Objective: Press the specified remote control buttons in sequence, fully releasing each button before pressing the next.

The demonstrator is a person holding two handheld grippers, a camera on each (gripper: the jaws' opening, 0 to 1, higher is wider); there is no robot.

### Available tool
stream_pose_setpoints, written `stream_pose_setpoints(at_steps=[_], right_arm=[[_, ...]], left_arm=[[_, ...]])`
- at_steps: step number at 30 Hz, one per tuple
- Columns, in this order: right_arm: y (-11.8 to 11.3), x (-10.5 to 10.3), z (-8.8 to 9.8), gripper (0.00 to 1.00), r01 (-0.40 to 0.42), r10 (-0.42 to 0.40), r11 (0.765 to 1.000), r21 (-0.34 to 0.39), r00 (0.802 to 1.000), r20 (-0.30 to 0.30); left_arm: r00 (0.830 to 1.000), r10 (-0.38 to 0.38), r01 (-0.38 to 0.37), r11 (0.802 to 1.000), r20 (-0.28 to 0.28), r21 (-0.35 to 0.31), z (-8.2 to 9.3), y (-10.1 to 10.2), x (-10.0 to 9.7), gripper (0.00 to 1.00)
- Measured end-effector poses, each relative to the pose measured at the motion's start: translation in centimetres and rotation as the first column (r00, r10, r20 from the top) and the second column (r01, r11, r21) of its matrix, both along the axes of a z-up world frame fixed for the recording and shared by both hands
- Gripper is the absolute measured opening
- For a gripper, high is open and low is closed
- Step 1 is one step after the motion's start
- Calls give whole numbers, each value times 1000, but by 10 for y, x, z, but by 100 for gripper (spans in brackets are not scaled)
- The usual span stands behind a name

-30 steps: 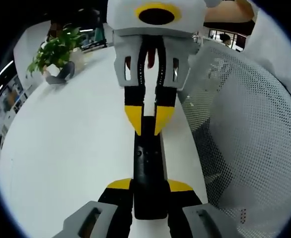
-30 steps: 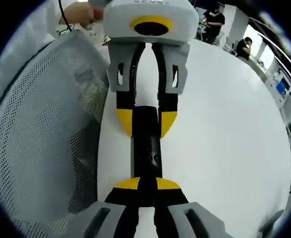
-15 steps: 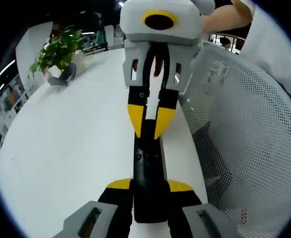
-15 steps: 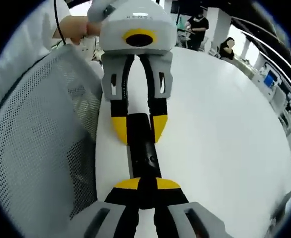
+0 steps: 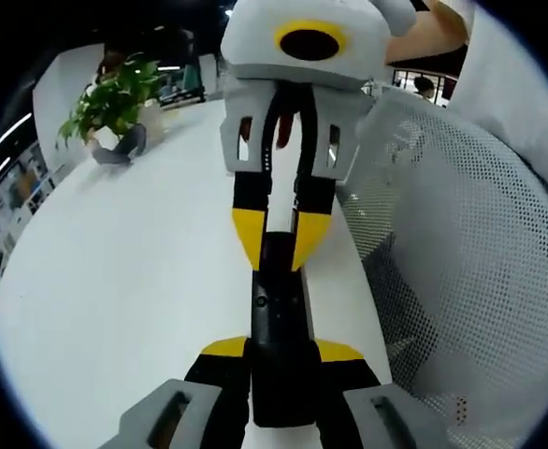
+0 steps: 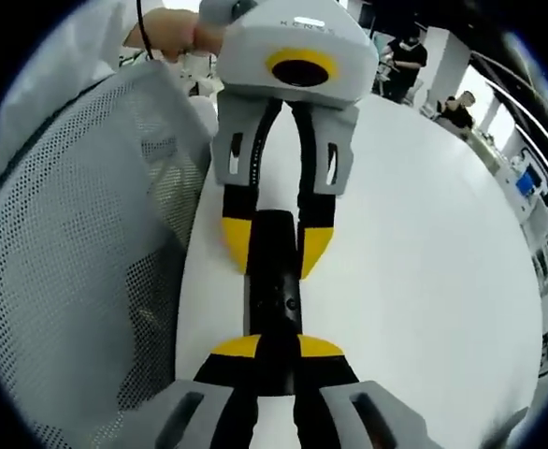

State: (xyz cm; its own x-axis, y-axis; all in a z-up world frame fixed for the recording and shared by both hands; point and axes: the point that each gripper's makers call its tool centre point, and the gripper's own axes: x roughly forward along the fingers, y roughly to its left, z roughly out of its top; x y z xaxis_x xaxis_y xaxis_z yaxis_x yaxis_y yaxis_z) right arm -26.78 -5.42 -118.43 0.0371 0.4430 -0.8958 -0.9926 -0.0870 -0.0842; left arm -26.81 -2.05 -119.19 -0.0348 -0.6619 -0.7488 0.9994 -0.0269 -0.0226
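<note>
Holding the remote control (image 5: 280, 351) between both tools, I have my left hand-held gripper (image 5: 281, 351) clamped on one end of it, the yellow-tipped black jaws pressed against its two long sides. It is a slim, black, smooth bar, and its long axis runs straight ahead from my left jaws toward the right hand-held gripper (image 5: 281, 245), which faces me from the far end. A small round button sits on its top face just ahead of my jaws.

From the right gripper view the same remote control (image 6: 276, 299) stretches forward out of my right hand-held gripper (image 6: 276, 348), whose jaws are also closed on its sides, and its far end lies between the yellow tips of the left hand-held gripper (image 6: 277, 245) opposite. The remote lies level, just above the table (image 5: 124, 281), a plain, glossy white surface.

Beside my left jaws, to the right, stands a chair (image 5: 461, 271) with a white perforated mesh back. Far ahead and to the left a leafy green plant (image 5: 113, 103) sits on the table.
</note>
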Motion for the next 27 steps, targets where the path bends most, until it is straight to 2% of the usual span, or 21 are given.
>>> stream_pose_setpoints(at_steps=[2, 4, 6, 10, 12, 13, 16, 17, 21, 24, 27], right_arm=[[0, -1, 0, 9, -54, 55, 998, -35, 998, 29], [1, -2, -1, 9, -49, 50, 997, -52, 999, 20], [1, -2, -2, 8, -77, 79, 994, -84, 997, 25], [1, -1, -3, 7, -32, 32, 992, -119, 999, -4], [0, -1, -3, 7, -42, 42, 991, -123, 999, -3], [-1, -1, -3, 7, 18, -22, 993, -120, 999, -30], [-1, 1, -3, 7, 73, -77, 994, -80, 996, -46], [-2, 0, -2, 7, 77, -79, 995, -61, 996, -38], [-3, 0, -2, 7, 108, -109, 994, -18, 994, -27], [-2, 0, -1, 7, 159, -159, 987, 9, 987, -38], [-2, -1, 0, 8, 135, -134, 990, 51, 991, -20]], left_arm=[[1000, 4, -4, 1000, -1, -10, 0, 0, 0, 24], [1000, 8, -8, 1000, -1, -15, 0, 0, 0, 24], [1000, 14, -14, 1000, 1, -19, 0, -1, 0, 24], [1000, 13, -12, 1000, 9, -20, 0, -1, -1, 24], [1000, 14, -13, 1000, 11, -24, 0, -1, -1, 24], [1000, 11, -11, 1000, 11, -29, 0, -1, 0, 24], [1000, 12, -12, 998, -3, -67, 1, 0, 0, 24], [999, 41, -43, 995, -28, -92, 2, 0, 0, 24], [999, 35, -35, 995, 8, -97, 1, 2, -1, 24], [999, 47, -46, 995, 8, -94, 1, 1, 0, 24], [999, 37, -36, 995, 12, -95, 1, 1, 0, 24]])
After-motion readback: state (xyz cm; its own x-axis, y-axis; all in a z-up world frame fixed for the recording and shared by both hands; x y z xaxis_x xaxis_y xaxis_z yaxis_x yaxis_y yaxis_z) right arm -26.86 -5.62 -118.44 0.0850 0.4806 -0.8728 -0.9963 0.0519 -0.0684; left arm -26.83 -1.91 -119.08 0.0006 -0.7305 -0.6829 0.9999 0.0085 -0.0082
